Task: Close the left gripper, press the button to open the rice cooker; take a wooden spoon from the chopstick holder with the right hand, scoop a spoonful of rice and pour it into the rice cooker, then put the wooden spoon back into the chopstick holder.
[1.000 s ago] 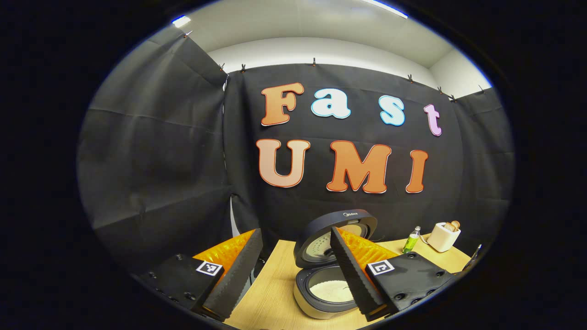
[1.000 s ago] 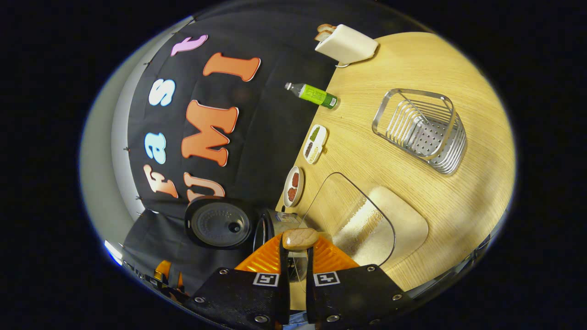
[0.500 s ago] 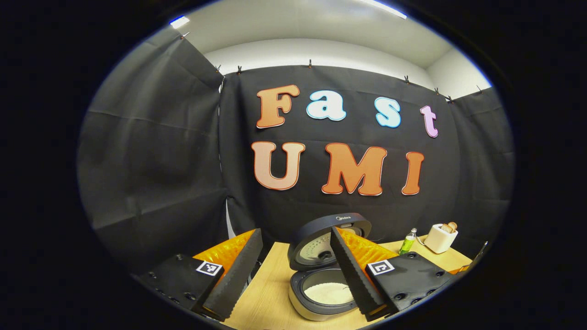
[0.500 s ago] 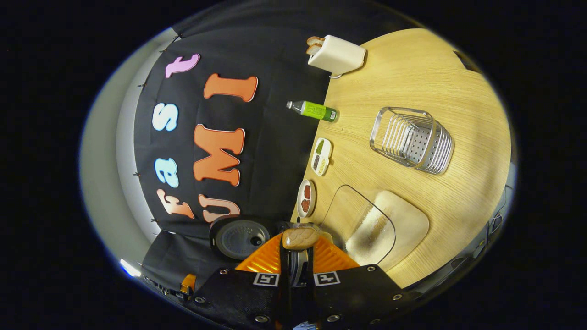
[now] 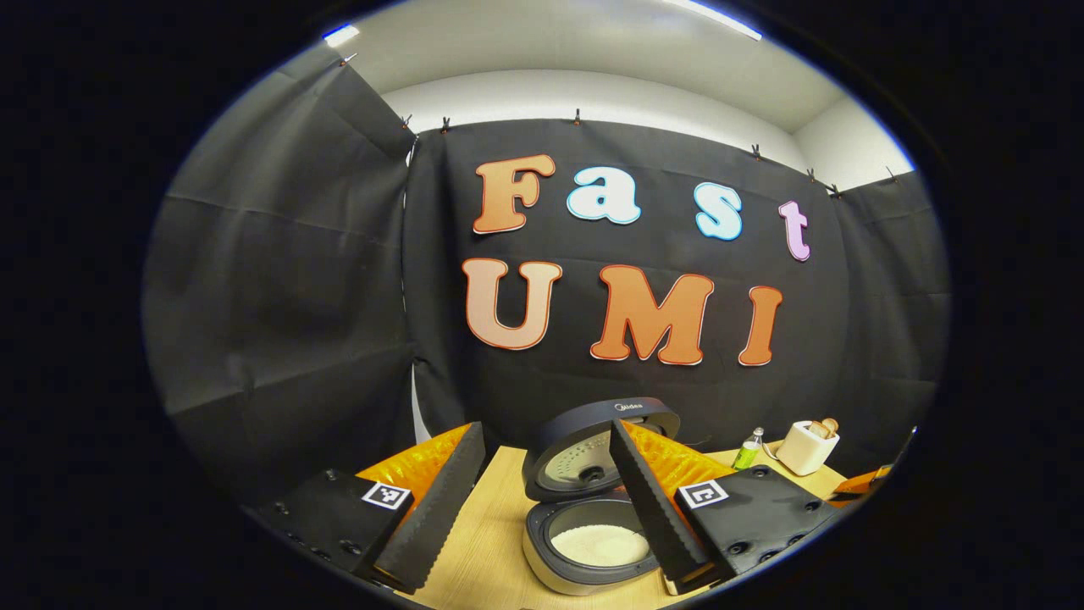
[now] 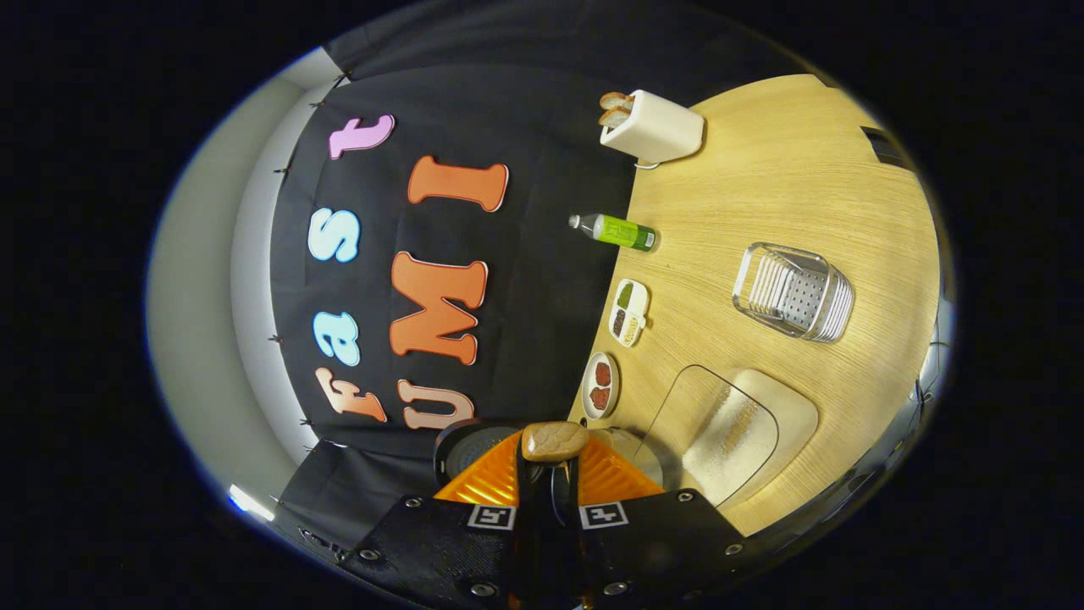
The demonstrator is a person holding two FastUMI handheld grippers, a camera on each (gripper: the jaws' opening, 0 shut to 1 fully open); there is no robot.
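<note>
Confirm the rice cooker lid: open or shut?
Open. In the left gripper view the rice cooker has its lid tilted up and back, and white rice shows in the inner pot.

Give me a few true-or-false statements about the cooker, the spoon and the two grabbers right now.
1. The rice cooker has its lid up. True.
2. The cooker's pot is bare. False: white rice lies in it.
3. The right gripper is shut on the wooden spoon. True.
4. The left gripper has its fingers pressed together. False: they stand wide apart.
5. The chopstick holder holds the spoon. False: the metal rack looks empty.
</note>
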